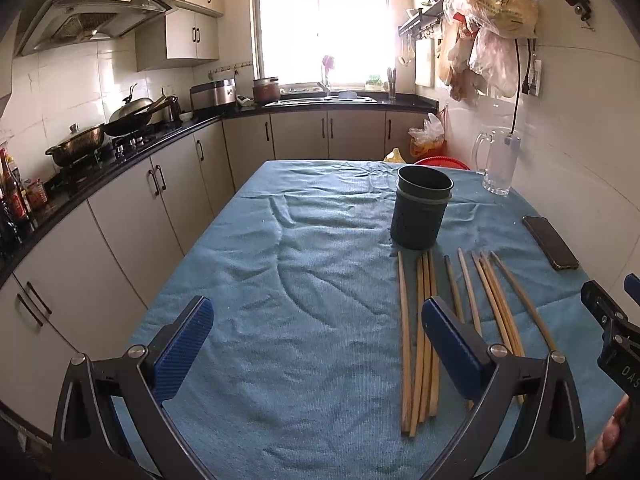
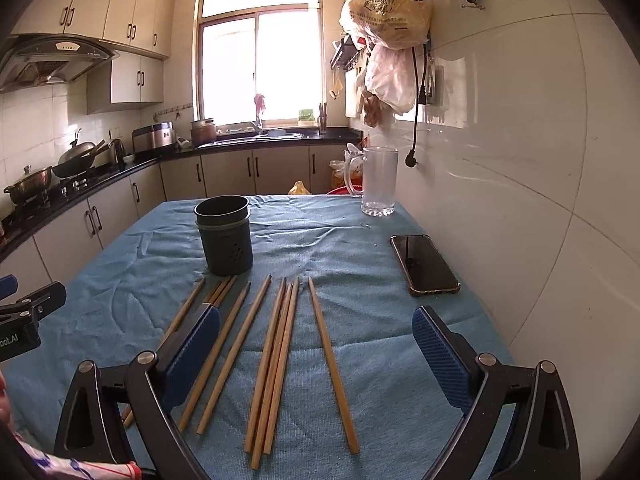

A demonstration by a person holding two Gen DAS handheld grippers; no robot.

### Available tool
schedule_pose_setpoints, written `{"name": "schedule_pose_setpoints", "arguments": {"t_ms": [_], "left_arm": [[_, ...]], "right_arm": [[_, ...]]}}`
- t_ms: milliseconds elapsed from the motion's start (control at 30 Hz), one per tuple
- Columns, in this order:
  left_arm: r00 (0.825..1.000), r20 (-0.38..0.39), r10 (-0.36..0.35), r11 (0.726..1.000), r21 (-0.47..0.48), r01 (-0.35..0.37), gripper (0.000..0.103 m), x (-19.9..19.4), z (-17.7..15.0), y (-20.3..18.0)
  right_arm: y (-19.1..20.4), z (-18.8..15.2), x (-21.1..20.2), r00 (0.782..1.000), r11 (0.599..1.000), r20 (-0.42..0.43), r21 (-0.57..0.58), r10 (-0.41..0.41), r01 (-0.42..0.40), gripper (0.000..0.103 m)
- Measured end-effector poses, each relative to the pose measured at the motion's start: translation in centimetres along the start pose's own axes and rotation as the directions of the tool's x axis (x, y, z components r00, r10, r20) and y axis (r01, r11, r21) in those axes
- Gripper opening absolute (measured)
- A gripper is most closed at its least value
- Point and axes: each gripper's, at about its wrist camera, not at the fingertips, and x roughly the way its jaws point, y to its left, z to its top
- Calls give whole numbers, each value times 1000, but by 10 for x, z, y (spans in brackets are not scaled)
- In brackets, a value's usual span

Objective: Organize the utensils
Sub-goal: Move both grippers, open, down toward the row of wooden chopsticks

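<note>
Both tongs hung low over the near end of the worktop (image 2: 360,216), a table draped in a wrinkled blue cloth. The left tongs (image 1: 316,320) stood wide apart with nothing between their blue ribbed pads, and the right tongs (image 2: 316,326) were likewise spread wide and held nothing.

Ten or so long, slender, tan wooden chopsticks (image 2: 276,364) lay flat on the cloth just in front of the dark grey, perforated, cylindrical utensil holder (image 2: 226,236), their thin tips pointing towards it. They fanned out loosely: some lay in tight bundles touching one another, while one on the side away from the holder lay apart. The holder stood upright and looked empty from this angle.

Beyond the chopsticks, to the wall side of the holder, a black smartphone (image 2: 424,264) lay flat near the worktop's edge, and a clear glass mug (image 2: 378,184) stood at the far corner by the white tiled wall. On the holder's other side the cloth lay bare out to the worktop's edge, beyond which ran cream cabinets.
</note>
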Motion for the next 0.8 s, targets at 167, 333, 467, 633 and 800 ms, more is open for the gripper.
{"name": "schedule_pose_setpoints", "arguments": {"t_ms": [167, 333, 467, 633, 800], "left_arm": [[1000, -12, -3, 1000, 9, 3, 103, 3, -1, -2], [1000, -25, -8, 1000, 10, 8, 103, 7, -1, -4], [999, -35, -8, 1000, 13, 8, 103, 10, -3, -3], [999, -51, -9, 1000, 16, 10, 103, 17, -3, -4], [998, -67, -13, 1000, 15, 14, 103, 21, -5, -4]], "right_arm": [[1, -1, 2, 1000, 1000, -7, -2, 0, 0, 99], [1, -2, 5, 1000, 1000, -17, 1, 0, 0, 99], [0, -3, 8, 1000, 1000, -26, 4, -2, 2, 99], [0, -5, 12, 999, 1000, -39, 6, -2, 2, 99], [-1, -6, 16, 999, 1000, -46, 7, -2, 3, 99]]}}
